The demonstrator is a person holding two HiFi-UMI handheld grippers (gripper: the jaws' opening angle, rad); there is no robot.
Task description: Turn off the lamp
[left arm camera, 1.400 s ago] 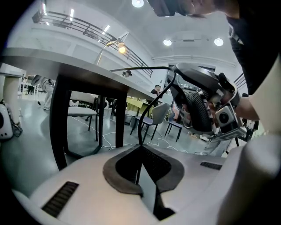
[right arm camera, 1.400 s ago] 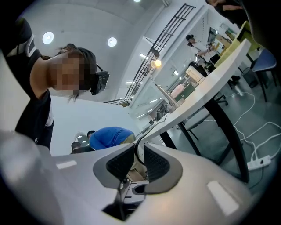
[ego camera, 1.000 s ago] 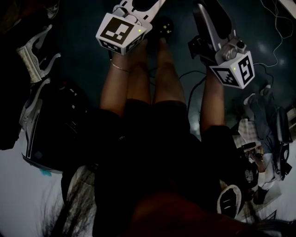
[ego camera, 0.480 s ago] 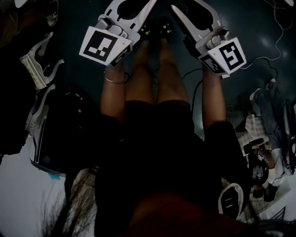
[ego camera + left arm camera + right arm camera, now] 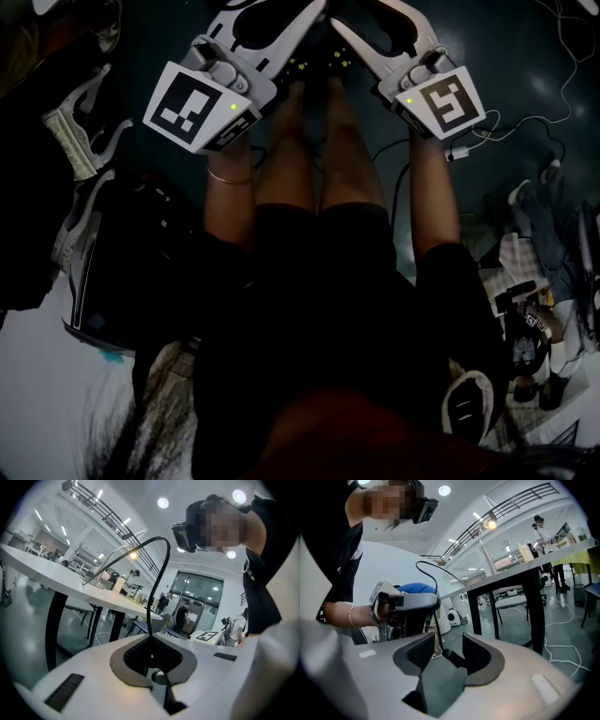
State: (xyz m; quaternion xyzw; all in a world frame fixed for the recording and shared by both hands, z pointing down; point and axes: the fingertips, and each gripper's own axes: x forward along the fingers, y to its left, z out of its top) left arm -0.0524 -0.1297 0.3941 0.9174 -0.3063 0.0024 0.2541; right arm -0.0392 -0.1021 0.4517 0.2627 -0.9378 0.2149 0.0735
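Note:
The lamp point(image 5: 133, 555) stands on a long white table point(image 5: 56, 581) far off, its bulb lit; in the right gripper view the lamp point(image 5: 489, 524) glows too. A black cord point(image 5: 161, 569) arcs up out of my left gripper point(image 5: 151, 656), which is shut on it. The same cord point(image 5: 436, 620) runs down from the left gripper's body point(image 5: 401, 604) to a small black inline piece point(image 5: 451, 658) lying between the jaws of my right gripper point(image 5: 443, 656). Those jaws are opening and their pads stand off it. In the head view both marker cubes point(image 5: 199, 105) point(image 5: 441, 98) hover above the person's knees.
Black table legs point(image 5: 534, 606) and a chair point(image 5: 511, 599) stand ahead of the right gripper. White cables point(image 5: 562, 66) trail on the dark floor at the right. Sneakers point(image 5: 75, 122) and a dark bag point(image 5: 122, 272) lie at the left. People stand in the background.
In the head view both grippers have drawn in toward each other above the knees. The left cube has come nearer the camera, and the right cube has swung left.

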